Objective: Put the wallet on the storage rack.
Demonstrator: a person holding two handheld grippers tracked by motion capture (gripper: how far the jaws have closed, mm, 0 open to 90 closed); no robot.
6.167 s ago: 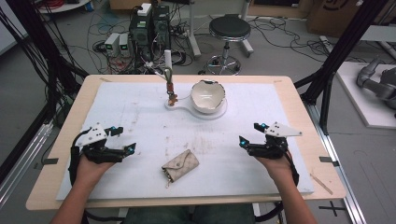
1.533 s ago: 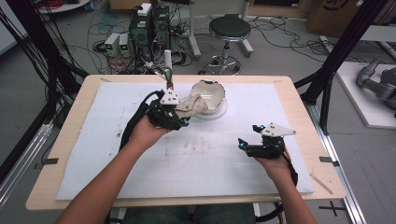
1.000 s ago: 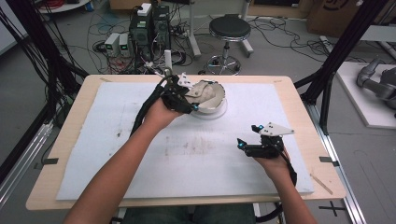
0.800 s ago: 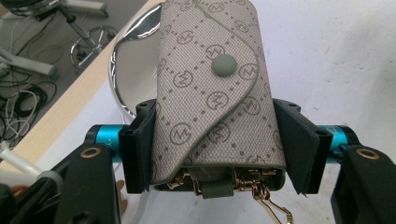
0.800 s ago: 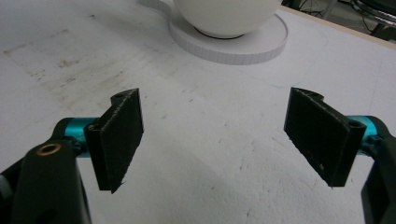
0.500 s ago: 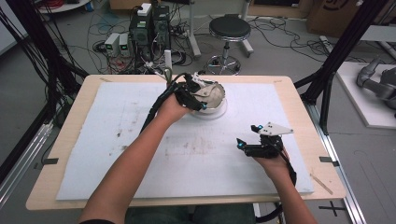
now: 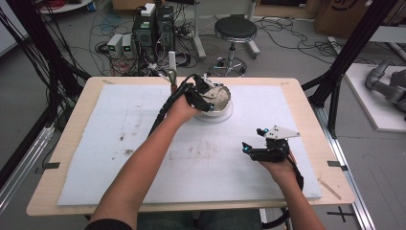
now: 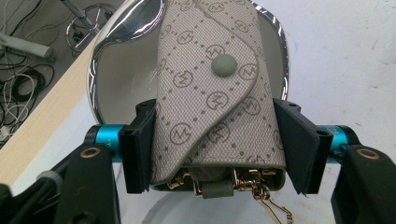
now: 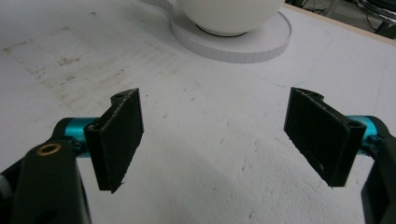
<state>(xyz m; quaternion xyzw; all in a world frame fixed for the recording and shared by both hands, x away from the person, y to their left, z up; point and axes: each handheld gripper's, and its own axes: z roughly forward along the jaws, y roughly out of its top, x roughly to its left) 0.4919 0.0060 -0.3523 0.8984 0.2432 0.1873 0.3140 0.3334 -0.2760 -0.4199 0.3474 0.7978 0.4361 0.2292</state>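
Woven monogram pouch [image 8: 217, 88] with snap flap, glossy round bowl [image 8: 112, 79]

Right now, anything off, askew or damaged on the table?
Nothing damaged or spilled. The white mat carries dark smudges left of centre. The grey monogram key pouch, clamped in the left gripper over the bowl, has gold clips dangling from its open end. The right gripper sits open and idle.

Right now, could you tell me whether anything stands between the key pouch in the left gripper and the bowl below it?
Nothing visible does. The left gripper holds the key pouch directly over the bowl, whose visible inside looks empty.
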